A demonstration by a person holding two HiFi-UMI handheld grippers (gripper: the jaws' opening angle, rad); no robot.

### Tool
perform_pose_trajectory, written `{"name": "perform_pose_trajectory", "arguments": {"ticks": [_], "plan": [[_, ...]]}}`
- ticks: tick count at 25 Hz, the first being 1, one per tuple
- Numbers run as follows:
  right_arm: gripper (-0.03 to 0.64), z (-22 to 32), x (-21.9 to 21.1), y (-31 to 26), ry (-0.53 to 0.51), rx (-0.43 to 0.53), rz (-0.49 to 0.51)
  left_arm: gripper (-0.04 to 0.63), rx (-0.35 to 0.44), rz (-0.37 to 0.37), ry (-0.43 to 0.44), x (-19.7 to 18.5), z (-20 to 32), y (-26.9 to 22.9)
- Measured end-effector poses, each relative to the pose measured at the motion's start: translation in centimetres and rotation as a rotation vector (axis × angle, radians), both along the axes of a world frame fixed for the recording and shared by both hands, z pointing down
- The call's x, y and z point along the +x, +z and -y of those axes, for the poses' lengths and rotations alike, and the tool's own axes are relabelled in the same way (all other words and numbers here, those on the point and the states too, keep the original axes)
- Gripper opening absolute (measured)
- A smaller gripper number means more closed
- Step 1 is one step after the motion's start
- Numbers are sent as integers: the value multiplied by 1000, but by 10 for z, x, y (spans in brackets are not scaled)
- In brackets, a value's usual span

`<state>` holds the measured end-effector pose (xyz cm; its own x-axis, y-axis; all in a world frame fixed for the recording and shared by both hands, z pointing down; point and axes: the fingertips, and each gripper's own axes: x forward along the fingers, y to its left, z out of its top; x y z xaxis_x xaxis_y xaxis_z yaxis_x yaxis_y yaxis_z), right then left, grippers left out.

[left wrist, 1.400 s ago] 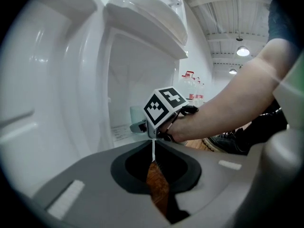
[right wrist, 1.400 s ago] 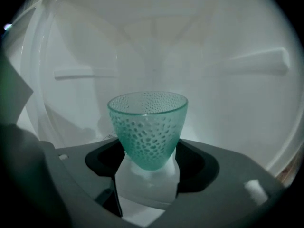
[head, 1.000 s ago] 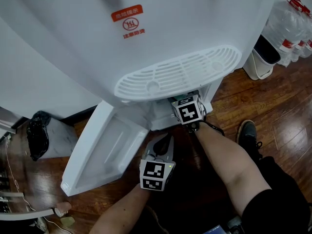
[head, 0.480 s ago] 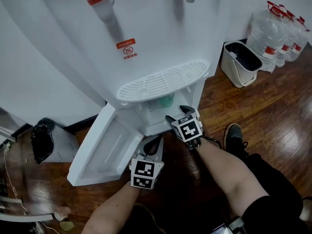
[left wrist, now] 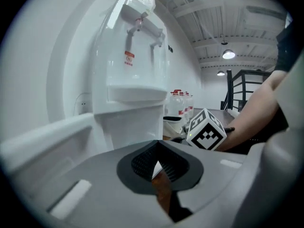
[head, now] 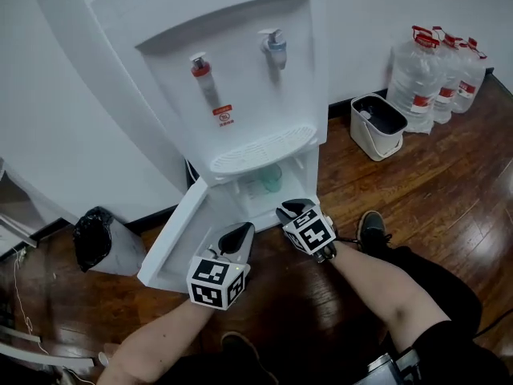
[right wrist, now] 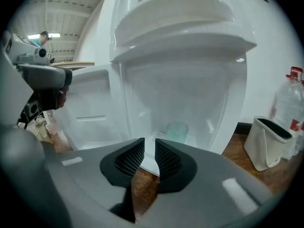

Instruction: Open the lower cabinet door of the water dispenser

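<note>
The white water dispenser (head: 240,95) stands against the wall. Its lower cabinet door (head: 180,239) hangs swung out to the left, and the compartment is open. A pale green cup (head: 272,178) stands inside, also seen in the right gripper view as the cup (right wrist: 177,131). My left gripper (head: 243,231) hovers in front of the open door, its jaws opening a crack with nothing between them; the left gripper (left wrist: 157,148) points past the door (left wrist: 42,137). My right gripper (head: 290,209) hangs before the compartment, jaws closing to a narrow slit, empty; the right gripper (right wrist: 149,148) faces the cup.
A white waste bin (head: 378,125) and several large water bottles (head: 433,70) stand to the right on the wood floor. A bin with a black bag (head: 96,239) sits to the left of the door. The person's shoe (head: 371,229) is behind my right gripper.
Both grippers have risen and drawn back from the cabinet; the right one came out from under the drip tray and its jaws narrowed. The head view now takes in the whole dispenser front.
</note>
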<state>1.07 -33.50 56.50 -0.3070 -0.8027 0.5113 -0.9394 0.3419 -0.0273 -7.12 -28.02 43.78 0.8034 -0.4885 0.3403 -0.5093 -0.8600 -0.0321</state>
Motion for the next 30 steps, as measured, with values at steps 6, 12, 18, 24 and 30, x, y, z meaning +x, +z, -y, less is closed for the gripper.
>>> {"name": "perform_pose_trajectory", "arguments": {"ticks": [6, 12, 18, 24, 30], "plan": [[60, -41, -17, -66, -47, 55, -18, 41, 52, 40, 20, -2, -32, -58], [61, -88, -51, -131, -96, 98, 85, 51, 73, 11, 45, -13, -62, -106], [23, -136, -63, -184, -132, 149, 104, 85, 49, 63, -38, -26, -86, -142], [3, -169, -66, -246, -179, 206, 116, 106, 73, -164, -64, -38, -109, -204], [2, -208, -81, -270, -255, 141, 290, 121, 75, -70, -117, -40, -106, -194]]}}
